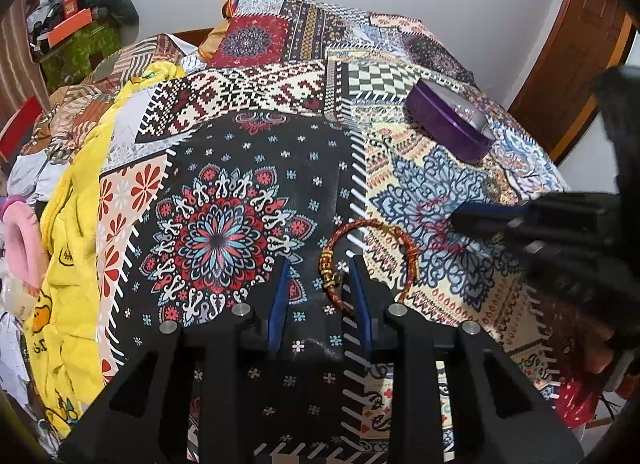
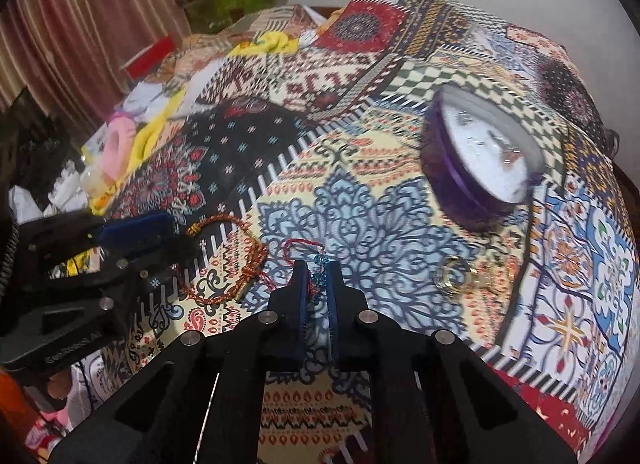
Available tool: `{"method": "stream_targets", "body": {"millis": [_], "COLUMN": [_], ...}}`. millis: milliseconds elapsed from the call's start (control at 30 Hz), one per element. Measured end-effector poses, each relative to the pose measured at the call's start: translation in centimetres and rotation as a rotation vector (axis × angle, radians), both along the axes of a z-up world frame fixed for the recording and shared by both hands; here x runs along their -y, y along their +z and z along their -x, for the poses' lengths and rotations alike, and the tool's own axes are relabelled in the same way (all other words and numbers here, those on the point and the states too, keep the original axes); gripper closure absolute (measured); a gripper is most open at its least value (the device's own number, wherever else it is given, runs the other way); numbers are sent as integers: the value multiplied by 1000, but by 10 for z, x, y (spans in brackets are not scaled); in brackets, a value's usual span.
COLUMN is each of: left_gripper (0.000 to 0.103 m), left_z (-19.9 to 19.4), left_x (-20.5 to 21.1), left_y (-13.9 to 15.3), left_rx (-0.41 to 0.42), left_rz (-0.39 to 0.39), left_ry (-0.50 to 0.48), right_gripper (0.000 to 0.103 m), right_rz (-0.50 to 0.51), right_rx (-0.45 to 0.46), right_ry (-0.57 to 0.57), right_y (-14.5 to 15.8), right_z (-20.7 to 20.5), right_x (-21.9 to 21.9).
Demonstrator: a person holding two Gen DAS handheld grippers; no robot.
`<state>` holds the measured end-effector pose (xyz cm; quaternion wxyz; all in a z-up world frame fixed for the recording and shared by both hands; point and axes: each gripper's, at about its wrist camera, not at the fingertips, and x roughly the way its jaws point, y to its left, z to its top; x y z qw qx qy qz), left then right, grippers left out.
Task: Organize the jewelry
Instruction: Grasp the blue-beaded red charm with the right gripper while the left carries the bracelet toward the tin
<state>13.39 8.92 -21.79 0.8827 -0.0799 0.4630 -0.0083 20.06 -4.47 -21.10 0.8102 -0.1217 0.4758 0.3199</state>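
Observation:
A braided red and gold bracelet [image 1: 362, 228] lies on the patterned bedspread [image 1: 224, 167]. Its beaded part sits between my left gripper's [image 1: 320, 284] blue pads, which stand apart from it, open. In the right wrist view the same bracelet [image 2: 230, 260] lies left of centre, with the left gripper [image 2: 160, 240] beside it. My right gripper [image 2: 317, 278] is shut on a thin red thread bracelet with blue beads [image 2: 319, 262], low over the bedspread [image 2: 380, 223]. From the left wrist view the right gripper [image 1: 464, 219] reaches in from the right onto that red thread [image 1: 430, 215].
A round purple jewelry box [image 2: 480, 159] with a white lining lies open at the back right, also in the left wrist view as the purple box [image 1: 448, 119]. A gold ring [image 2: 454, 274] rests right of my right gripper. A yellow cloth [image 1: 72, 248] and clutter edge the left side.

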Motion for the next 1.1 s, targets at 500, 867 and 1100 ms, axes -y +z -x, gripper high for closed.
{"method": "stream_targets", "body": {"millis": [500, 867, 1100], "left_gripper": [98, 98, 98], "left_z": [-8, -19, -38], "left_x": [13, 37, 52], "left_y": [-3, 40, 68], "left_rx": [2, 127, 203], "left_rz": [-33, -75, -58], "left_ry": [-10, -49, -75], "right_gripper": [95, 95, 95], "right_rz": [-88, -149, -190], "right_rx": [65, 112, 167], "right_ry": [-118, -168, -191], "right_y": [33, 56, 77], "right_z": [-2, -12, -19], "right_x": [57, 85, 99]}}
